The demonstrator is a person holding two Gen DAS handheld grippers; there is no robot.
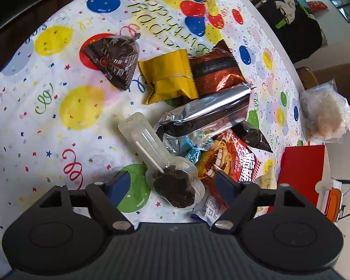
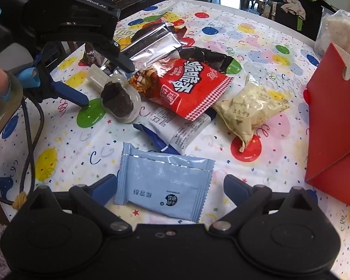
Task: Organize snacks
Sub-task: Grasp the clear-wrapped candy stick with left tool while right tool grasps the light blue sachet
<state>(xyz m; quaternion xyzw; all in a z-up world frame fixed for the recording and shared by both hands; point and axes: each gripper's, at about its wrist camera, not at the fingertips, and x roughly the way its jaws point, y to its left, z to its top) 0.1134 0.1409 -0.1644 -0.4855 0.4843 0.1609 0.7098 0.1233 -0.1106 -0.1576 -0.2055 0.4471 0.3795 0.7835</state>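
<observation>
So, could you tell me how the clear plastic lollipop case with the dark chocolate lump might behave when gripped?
The clear plastic lollipop case looks rigid yet thin, so it may crack. Its glossy, rounded shell could slip between the left gripper fingers.

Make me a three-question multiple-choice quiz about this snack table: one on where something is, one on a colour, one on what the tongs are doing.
1. What lies between the right tongs?
A. light blue packet
B. banana
C. spoon

2. What colour is the box at the table's right edge?
A. green
B. red
C. purple

3. How do the left tongs stand around the clear chocolate lollipop case?
A. clamped shut on it
B. open on either side of it
C. far away from it

Answers: A, the packet sits between the fingers; B, its walls are red; B, gaps show beside both pads.
</observation>
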